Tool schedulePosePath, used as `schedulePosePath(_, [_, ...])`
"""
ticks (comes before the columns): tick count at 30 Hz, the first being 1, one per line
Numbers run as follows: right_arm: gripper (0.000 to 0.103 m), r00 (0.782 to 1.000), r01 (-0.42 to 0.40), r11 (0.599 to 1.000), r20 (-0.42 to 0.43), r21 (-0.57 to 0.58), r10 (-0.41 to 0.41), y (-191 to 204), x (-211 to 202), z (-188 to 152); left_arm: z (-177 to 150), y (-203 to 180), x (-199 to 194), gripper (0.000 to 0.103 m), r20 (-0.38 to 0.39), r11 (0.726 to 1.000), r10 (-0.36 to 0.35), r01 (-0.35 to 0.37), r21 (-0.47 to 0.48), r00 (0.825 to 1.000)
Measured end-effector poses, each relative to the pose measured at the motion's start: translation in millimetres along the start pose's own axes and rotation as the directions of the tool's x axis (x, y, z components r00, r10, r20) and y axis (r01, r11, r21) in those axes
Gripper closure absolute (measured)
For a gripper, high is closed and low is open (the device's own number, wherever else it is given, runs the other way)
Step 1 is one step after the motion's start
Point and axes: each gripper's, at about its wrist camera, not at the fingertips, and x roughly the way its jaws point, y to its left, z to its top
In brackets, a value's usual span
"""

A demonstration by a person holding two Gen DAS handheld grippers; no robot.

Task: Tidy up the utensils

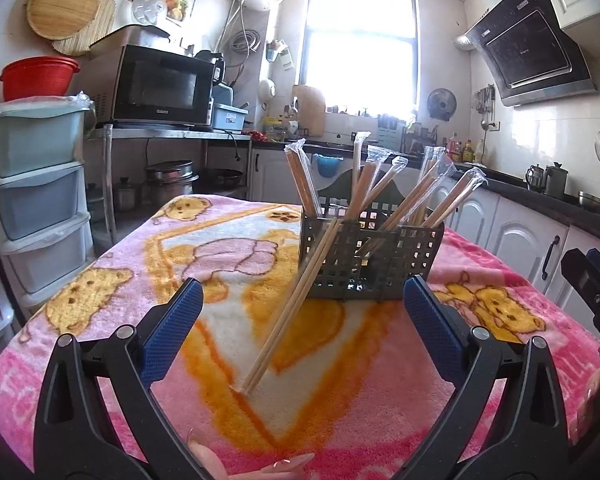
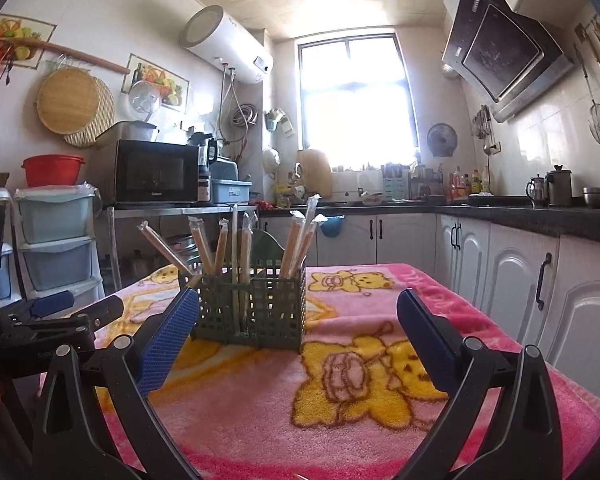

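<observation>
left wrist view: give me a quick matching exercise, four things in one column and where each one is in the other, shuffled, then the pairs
Things:
1. bare chopstick pair
2. wrapped chopsticks
3. utensil basket
4. left gripper

Places or states:
A. stands on the pink bear blanket
B. open, holding nothing
C. stand upright inside the basket
D. lean on the basket's outside, tips on the blanket

Pairs: 1-D, 2-C, 3-A, 4-B

The left gripper [image 1: 303,312] hovered with its blue-padded fingers [image 1: 174,332] spread wide, holding nothing. The right gripper [image 2: 298,328] likewise gaped, empty.
</observation>
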Motion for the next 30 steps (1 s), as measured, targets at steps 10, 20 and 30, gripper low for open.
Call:
schedulePosePath(10, [0.006,1.0,0.007,1.0,-0.002,0.011,-0.007,-1.5,0.4,-0.5,0.0,0.5,0.2,0.01,-0.005,1.0,0.0,0.0,-0.001,1.0])
schedulePosePath(20, [0.006,1.0,0.007,1.0,-0.002,0.01,-0.007,-2.0,0.4,-0.4,0.3,2.1,0.3,0.01,-0.009,1.0,0.001,-0.001,-0.005,1.0])
schedulePosePath(30, [0.006,1.0,0.008,1.0,-0.001,0.009,-0.008,-1.7,-0.6,-0.8,-0.6,3.7,0.9,0.01,-0.011,1.0,-0.002,0.002,-0.011,1.0])
